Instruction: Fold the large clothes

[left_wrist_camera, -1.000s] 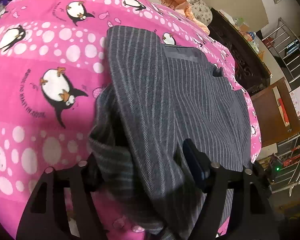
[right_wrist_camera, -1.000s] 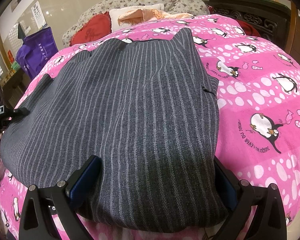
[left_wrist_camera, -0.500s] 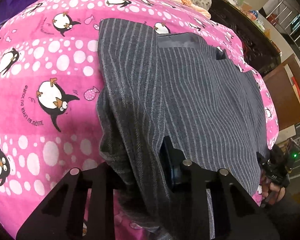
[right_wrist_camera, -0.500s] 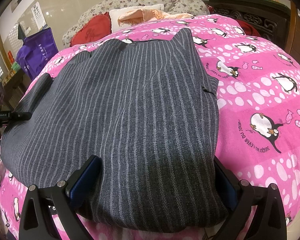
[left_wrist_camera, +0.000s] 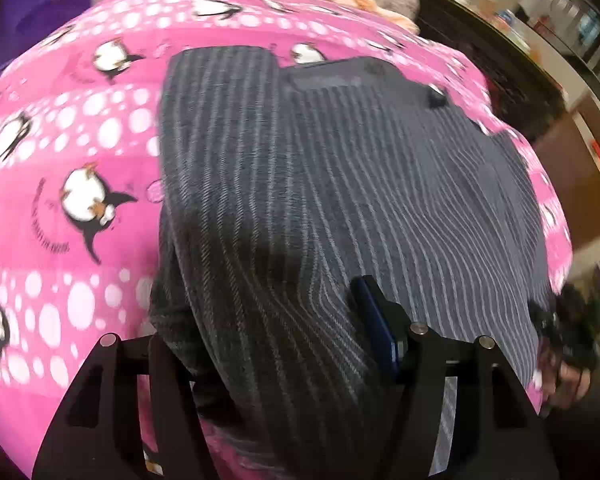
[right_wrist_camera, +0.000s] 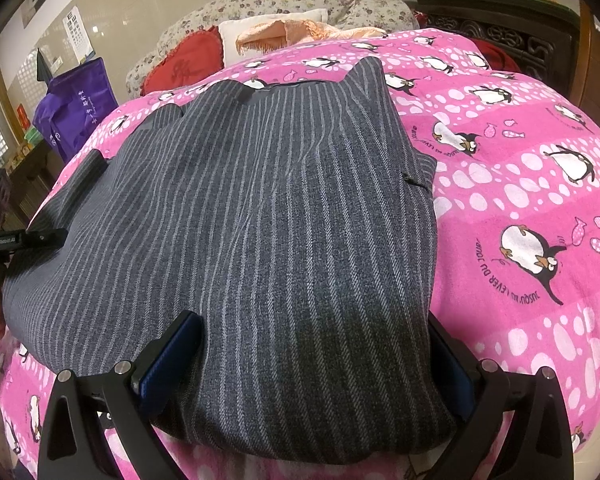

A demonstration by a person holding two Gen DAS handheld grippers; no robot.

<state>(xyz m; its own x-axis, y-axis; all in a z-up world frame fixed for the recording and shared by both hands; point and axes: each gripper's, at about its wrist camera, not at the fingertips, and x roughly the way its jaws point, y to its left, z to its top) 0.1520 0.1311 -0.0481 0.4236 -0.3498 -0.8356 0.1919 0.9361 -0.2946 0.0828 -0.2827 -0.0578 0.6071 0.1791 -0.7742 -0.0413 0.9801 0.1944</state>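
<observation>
We had the grey striped trousers (right_wrist_camera: 236, 240) lying flat on the pink penguin blanket (right_wrist_camera: 520, 184), already folded to a wide block. Our right gripper (right_wrist_camera: 312, 364) stood wide apart around the near edge, not pinching it, probably to get a broad hold. Our left gripper (left_wrist_camera: 260, 340) had a bunched side edge between its fingers; we could not tell if it was clenched.
</observation>
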